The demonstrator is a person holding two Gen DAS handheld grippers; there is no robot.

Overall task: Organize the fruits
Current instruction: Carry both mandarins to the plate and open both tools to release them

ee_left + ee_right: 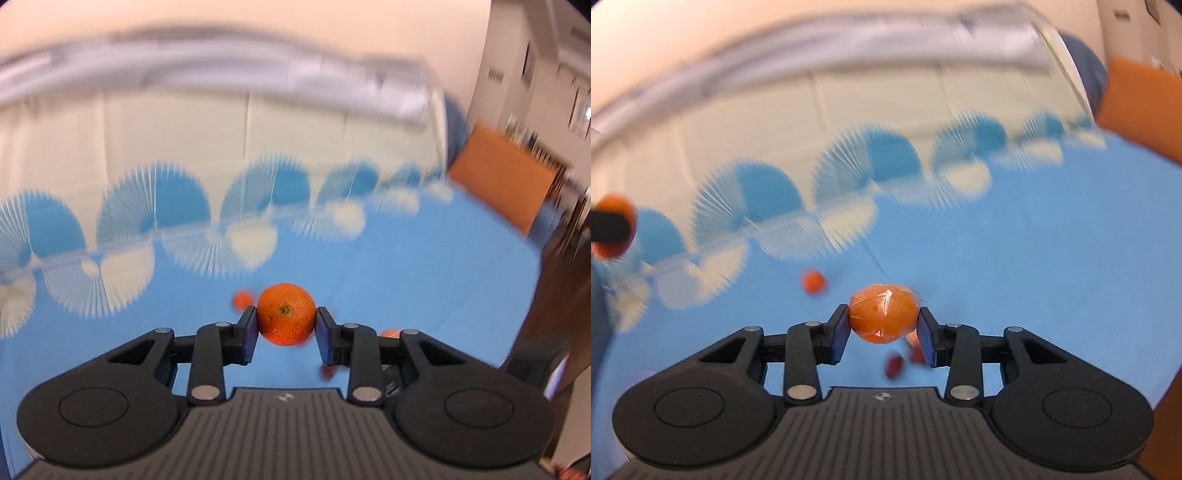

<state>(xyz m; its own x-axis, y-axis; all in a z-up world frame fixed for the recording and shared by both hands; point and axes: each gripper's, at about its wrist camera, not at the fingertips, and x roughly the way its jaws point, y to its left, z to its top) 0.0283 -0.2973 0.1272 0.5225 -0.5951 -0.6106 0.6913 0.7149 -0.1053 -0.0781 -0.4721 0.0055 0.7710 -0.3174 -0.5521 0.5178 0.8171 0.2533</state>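
In the left wrist view a mandarin [285,314] with its stem end towards the camera sits between the blue pads of my left gripper [285,325], which is shut on it above the blue cloth [424,266]. In the right wrist view my right gripper [882,326] is shut on an orange fruit wrapped in clear film [882,314], also lifted off the cloth. At that view's left edge the other gripper shows as a dark blur with its mandarin [615,206].
Small orange fruit [242,299] [813,281] lies on the cloth ahead. Dark red small fruits [894,365] [327,371] lie below the jaws. The cloth [1034,258] has a white-and-blue fan border. An orange box [498,177] stands at the far right.
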